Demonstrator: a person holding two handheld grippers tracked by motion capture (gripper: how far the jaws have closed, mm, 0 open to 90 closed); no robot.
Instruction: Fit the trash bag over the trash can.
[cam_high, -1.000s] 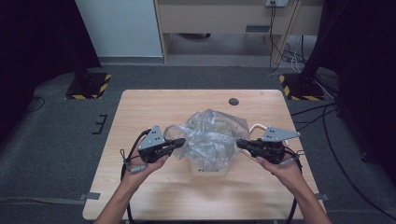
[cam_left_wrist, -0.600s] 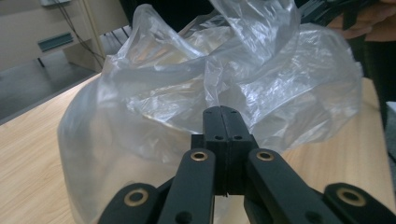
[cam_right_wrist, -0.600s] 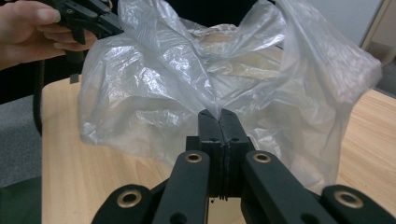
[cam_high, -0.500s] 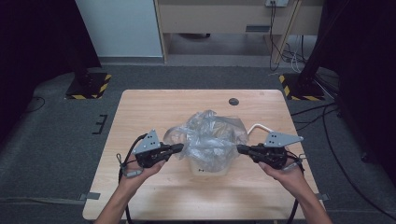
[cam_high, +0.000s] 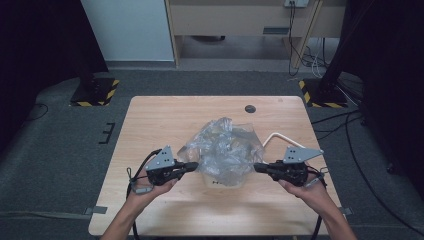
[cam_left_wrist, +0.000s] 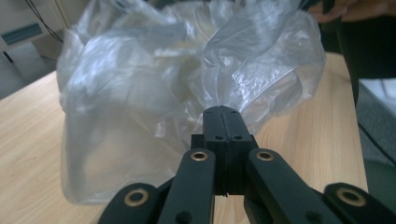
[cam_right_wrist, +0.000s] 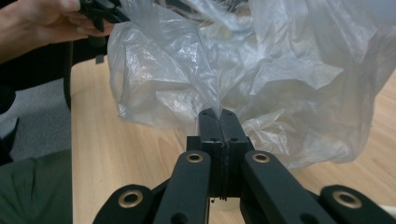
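Observation:
A crumpled clear plastic bag (cam_high: 222, 152) lies on the middle of the wooden table (cam_high: 165, 120). My left gripper (cam_high: 194, 165) holds it at its left edge and my right gripper (cam_high: 258, 167) at its right edge, both pointing inward. In the left gripper view the black jaws of the left gripper (cam_left_wrist: 222, 111) stand together, pinching a fold of the bag (cam_left_wrist: 154, 93). In the right gripper view the right gripper (cam_right_wrist: 217, 113) is likewise shut on a thin ridge of the bag (cam_right_wrist: 261, 70). The bag's contents are unclear through the film.
A white bent tube (cam_high: 279, 136) lies on the table behind the right gripper. A small black disc (cam_high: 250, 108) sits near the far edge. Bare wood stretches to the far left and along the near edge. Black stands with striped bases (cam_high: 95, 90) flank the table.
Both grippers have drifted slightly toward the near edge, still pinching the bag, which has shifted a little with them.

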